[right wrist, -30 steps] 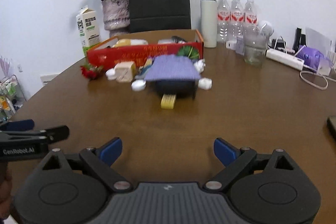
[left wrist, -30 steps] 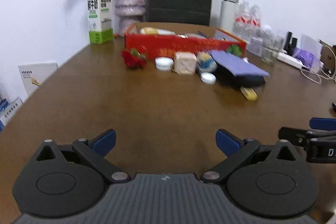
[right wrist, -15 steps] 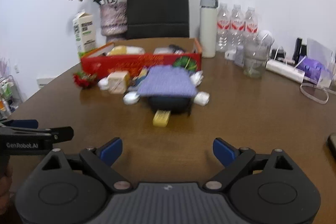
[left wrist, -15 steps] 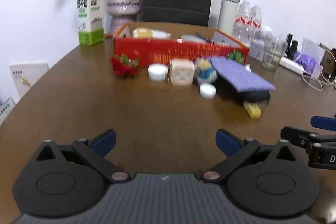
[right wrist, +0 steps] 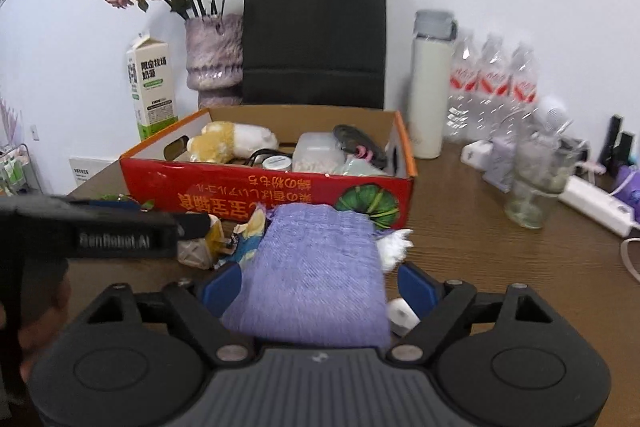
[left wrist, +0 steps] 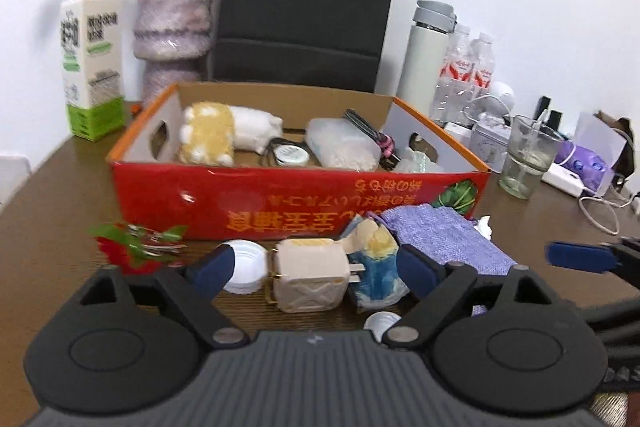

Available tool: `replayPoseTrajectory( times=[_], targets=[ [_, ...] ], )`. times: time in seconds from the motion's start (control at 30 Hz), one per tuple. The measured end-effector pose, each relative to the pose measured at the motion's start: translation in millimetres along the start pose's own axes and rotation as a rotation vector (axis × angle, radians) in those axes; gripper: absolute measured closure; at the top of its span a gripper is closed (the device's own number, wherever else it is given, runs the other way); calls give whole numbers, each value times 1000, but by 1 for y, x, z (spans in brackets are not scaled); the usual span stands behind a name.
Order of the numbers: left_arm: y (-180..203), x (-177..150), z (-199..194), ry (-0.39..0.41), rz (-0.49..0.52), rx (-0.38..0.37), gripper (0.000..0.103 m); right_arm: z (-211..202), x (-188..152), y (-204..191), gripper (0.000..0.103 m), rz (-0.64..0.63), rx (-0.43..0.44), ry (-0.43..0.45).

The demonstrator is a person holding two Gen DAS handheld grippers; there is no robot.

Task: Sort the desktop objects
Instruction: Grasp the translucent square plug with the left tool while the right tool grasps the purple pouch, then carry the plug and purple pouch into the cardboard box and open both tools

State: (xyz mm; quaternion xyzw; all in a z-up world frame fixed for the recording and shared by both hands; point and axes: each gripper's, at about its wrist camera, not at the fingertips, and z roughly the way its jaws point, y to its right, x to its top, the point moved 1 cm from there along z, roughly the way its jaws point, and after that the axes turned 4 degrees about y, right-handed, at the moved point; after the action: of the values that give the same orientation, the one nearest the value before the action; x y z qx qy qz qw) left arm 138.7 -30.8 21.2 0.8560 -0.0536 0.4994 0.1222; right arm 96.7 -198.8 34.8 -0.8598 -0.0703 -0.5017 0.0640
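A red cardboard box (left wrist: 280,203) (right wrist: 288,197) stands mid-table and holds a plush toy (left wrist: 208,137), a clear tub and cables. In front of it lie a beige plug adapter (left wrist: 310,279), a blue-and-cream figurine (left wrist: 374,273), a white cap (left wrist: 246,267), a red strawberry decoration (left wrist: 128,251) and a purple knitted cloth (right wrist: 316,279) (left wrist: 440,235). My left gripper (left wrist: 316,273) is open, its jaws either side of the adapter and figurine. My right gripper (right wrist: 320,285) is open, its jaws either side of the purple cloth.
Behind the box stand a milk carton (left wrist: 92,63), a vase of dried flowers (right wrist: 214,59), a black paper bag (left wrist: 300,11), a white thermos (right wrist: 430,83) and water bottles (right wrist: 492,83). A glass (right wrist: 534,183), a power strip (right wrist: 592,205) and cables sit at the right.
Both grippers have moved forward toward the box. The left now brackets the adapter and figurine, the right now brackets the purple cloth. Both stay open.
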Motion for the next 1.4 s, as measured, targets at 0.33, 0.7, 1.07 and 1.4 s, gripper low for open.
replayPoseTrajectory(
  times=[0.33,0.7,1.07,1.4],
  targets=[
    [-14,-3,24,-46,-95,14,40,44,-6,8,25,48,47,-48],
    [-16,-10,11,-46,-138,-23,54,20,-9,23,66,142,61,63],
    [-9,-8,-45,45,-164,-38,57,-13,-10,56,95,307,42,159],
    [1,-43,-122,24,-142,30,57,-93,-45,18,95,193,98,90]
  ],
)
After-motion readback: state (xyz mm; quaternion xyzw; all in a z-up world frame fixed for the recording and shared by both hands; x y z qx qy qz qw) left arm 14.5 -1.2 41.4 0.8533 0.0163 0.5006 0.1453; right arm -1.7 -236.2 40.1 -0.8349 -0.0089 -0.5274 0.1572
